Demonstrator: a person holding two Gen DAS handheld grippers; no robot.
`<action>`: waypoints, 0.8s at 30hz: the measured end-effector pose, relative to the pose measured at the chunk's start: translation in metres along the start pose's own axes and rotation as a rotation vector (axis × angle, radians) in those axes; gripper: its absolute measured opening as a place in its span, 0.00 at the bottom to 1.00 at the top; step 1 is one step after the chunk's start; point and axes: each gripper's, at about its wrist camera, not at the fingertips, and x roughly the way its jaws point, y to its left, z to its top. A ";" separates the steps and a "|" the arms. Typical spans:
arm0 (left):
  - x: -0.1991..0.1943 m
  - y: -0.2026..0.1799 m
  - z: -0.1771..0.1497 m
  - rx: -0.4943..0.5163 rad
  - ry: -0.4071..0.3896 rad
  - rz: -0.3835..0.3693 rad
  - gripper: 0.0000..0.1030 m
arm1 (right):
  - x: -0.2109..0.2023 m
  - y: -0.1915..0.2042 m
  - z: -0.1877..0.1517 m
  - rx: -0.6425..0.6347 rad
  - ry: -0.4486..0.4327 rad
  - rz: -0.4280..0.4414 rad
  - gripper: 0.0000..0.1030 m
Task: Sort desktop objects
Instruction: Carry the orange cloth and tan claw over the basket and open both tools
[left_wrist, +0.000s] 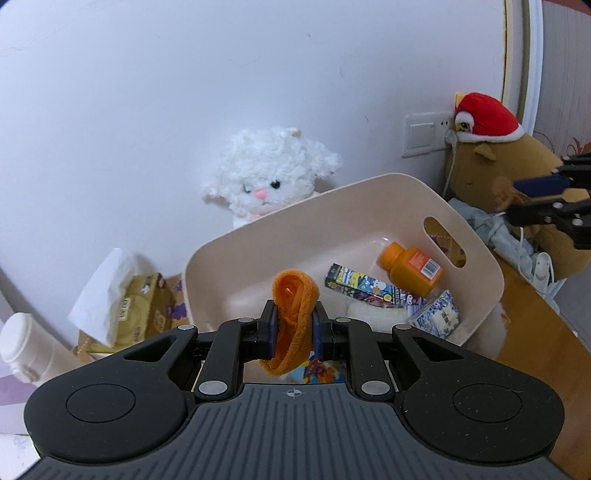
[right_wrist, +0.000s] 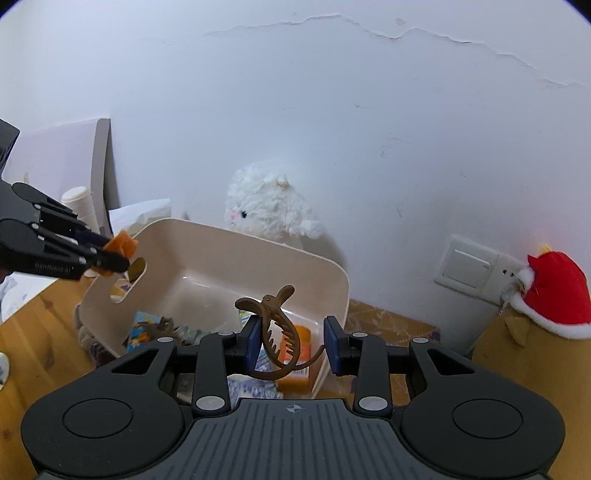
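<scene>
Left wrist view: left gripper (left_wrist: 294, 328) jaws pinch soft, limp orange terry cloth (left_wrist: 293, 314) mid-fold over beige plastic bin (left_wrist: 343, 206); right gripper (right_wrist: 291, 345) jaws part-open, brown stiff hair claw (right_wrist: 275, 332) between, grip uncertain.

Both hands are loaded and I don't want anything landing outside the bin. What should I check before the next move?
1. Left tongs shut on the orange cloth: ok.
2. Cloth over the beige bin: cannot tell; the right wrist view puts it close to the handle-end wall.
3. Right tongs gripping the hair claw firmly: cannot tell; only a thin tail reaches one pad.
4. Free floor inside the bin: ok; the orange bottle and the boxes lie to one side.
5. The two tongs apart from each other: ok.
</scene>
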 end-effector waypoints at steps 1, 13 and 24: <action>0.004 -0.002 0.001 0.001 0.003 -0.002 0.17 | 0.005 0.002 0.002 -0.007 0.004 -0.001 0.33; 0.057 -0.023 -0.004 0.014 0.141 0.032 0.17 | 0.066 0.021 -0.003 0.054 0.096 0.012 0.33; 0.085 -0.024 -0.011 -0.027 0.231 0.054 0.21 | 0.092 0.023 -0.018 0.094 0.187 -0.032 0.44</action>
